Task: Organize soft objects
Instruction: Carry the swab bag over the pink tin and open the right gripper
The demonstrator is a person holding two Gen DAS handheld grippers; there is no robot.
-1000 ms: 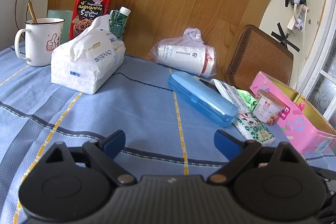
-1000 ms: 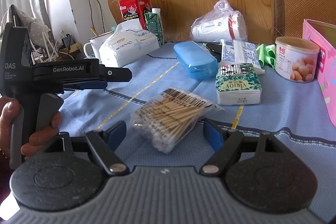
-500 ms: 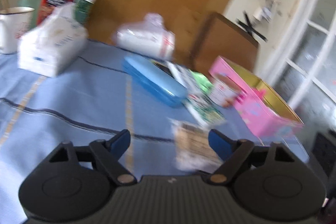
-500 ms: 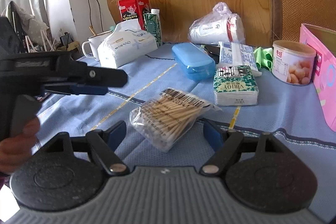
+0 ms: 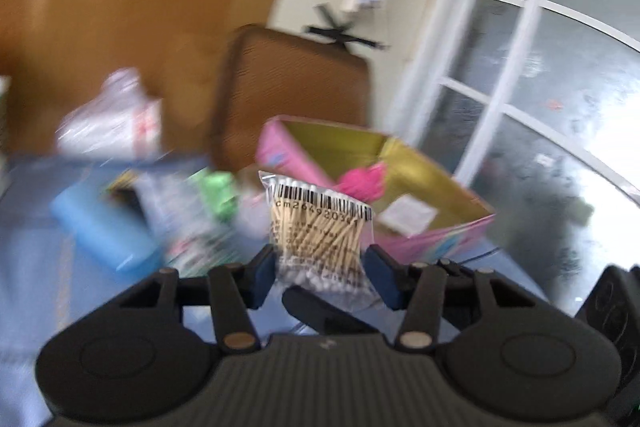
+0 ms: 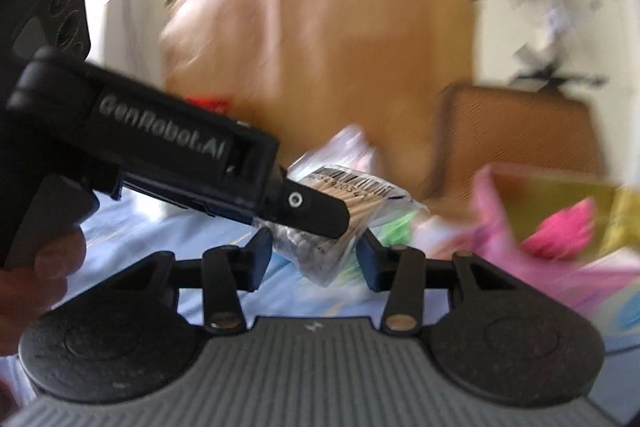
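Note:
A clear bag of cotton swabs (image 5: 320, 227) with a barcode is lifted off the table, and both grippers are shut on it. My left gripper (image 5: 321, 277) clamps its lower part between the blue pads. My right gripper (image 6: 314, 259) clamps the same bag (image 6: 352, 203) from its side. The left gripper's body (image 6: 160, 155) crosses the right wrist view from the left. The open pink box (image 5: 400, 179) with a gold inside stands just behind the bag; it also shows at the right of the right wrist view (image 6: 560, 211). Both views are motion-blurred.
On the blue tablecloth (image 5: 48, 267) lie a blue case (image 5: 104, 231), a tissue pack (image 5: 196, 239), a green item (image 5: 216, 191) and a white bagged roll (image 5: 112, 119). A brown chair back (image 5: 292, 87) stands behind the box. A glass door (image 5: 540, 107) is at the right.
Both grippers have closed on the cotton swab bag and lifted it off the table. Both views have swung right toward the pink box.

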